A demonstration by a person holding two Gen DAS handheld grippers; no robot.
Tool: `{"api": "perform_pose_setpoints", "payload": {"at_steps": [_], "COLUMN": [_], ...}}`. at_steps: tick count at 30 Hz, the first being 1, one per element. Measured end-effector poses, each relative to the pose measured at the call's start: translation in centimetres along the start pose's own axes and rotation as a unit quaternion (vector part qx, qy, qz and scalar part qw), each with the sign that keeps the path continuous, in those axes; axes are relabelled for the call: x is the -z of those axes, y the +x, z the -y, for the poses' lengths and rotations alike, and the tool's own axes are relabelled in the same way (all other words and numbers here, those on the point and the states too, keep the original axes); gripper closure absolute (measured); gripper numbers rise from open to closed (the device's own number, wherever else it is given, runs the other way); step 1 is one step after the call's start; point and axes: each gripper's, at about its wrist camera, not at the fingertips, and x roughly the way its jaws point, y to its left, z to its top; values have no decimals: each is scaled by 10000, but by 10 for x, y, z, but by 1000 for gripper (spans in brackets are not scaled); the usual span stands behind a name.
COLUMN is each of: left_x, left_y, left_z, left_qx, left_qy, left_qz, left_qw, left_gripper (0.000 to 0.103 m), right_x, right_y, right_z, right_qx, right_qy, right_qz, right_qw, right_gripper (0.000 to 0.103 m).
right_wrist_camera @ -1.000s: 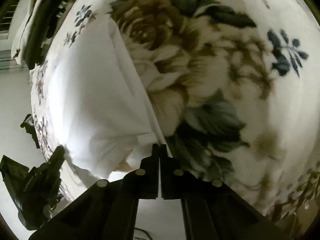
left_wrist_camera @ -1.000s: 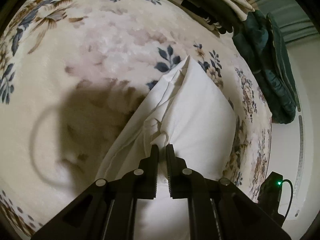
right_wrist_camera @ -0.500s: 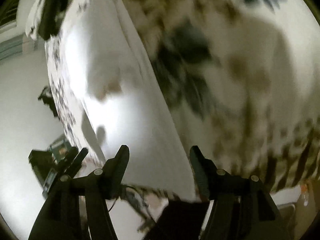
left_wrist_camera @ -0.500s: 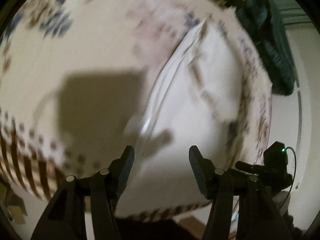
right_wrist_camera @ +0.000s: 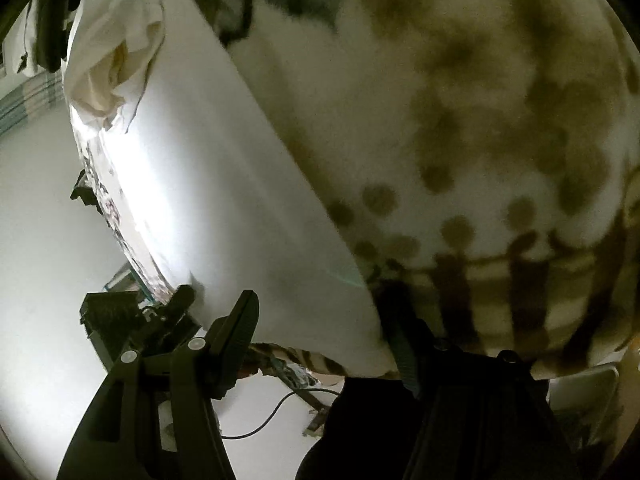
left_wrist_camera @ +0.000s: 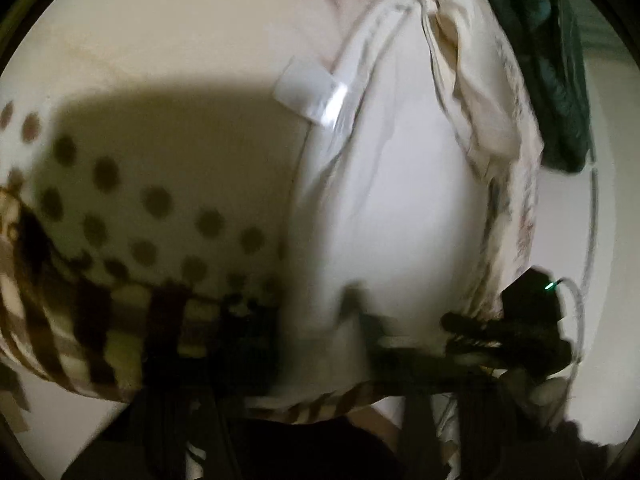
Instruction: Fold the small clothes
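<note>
A white garment (left_wrist_camera: 384,184) lies flat on a cream blanket (left_wrist_camera: 168,40) with brown dots and stripes; a small white tag (left_wrist_camera: 308,90) sticks out at its left edge. It also shows in the right wrist view (right_wrist_camera: 208,184), with a crumpled fold at its far end (right_wrist_camera: 116,48). My left gripper (left_wrist_camera: 312,312) is blurred and dark but its jaws stand wide apart, empty, over the garment's near end. My right gripper (right_wrist_camera: 324,328) is open and empty, its fingers (right_wrist_camera: 240,320) astride the garment's near edge.
A dark green cloth pile (left_wrist_camera: 560,80) lies at the far right of the bed. The blanket's striped border (right_wrist_camera: 520,300) hangs at the near edge. The other gripper's body with a green light (left_wrist_camera: 532,292) and a cable (right_wrist_camera: 260,428) are beside the bed.
Both grippers let go of the white garment, opened wide and drew back toward the near edge of the bed. The garment now lies laid out flat.
</note>
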Motion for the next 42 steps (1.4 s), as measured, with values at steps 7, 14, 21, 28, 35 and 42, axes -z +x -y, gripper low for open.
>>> {"api": "perform_pose_setpoints", "payload": {"at_steps": [7,14,21,28,35,42], "left_x": [6,-27,-124,-234,-256,-269], "left_y": [-32,-91,-109,-78,-97,-45], "left_z": [3,46,109,129,114,113], "left_qx": [309,785,1245,1525,1258,416], "left_qy": [-274,-91,417,126,63,535], "left_qz": [423,941,1597,1549,1932,1188], "left_qw": [9983,9924,9784,9760,9730,9906], "left_gripper": [100,100,100,60,48,47], "right_x": [10,13,-60,-166,-187,-208], "right_y": [-12,-71,-131,-143,-158,-136], "right_z": [-22,-72,-133,-167,-165,-135], "right_qx": [-337,-1016,-1462,-1678,-1356,-588], "right_qy": [-163,-515,-693,-177,-176,-306], "right_qz": [142,578,1512,2012,2287,2078], "right_qw": [9992,9918,9752,9649,9638,9759], "right_gripper": [97,98,98,94,41,37]}}
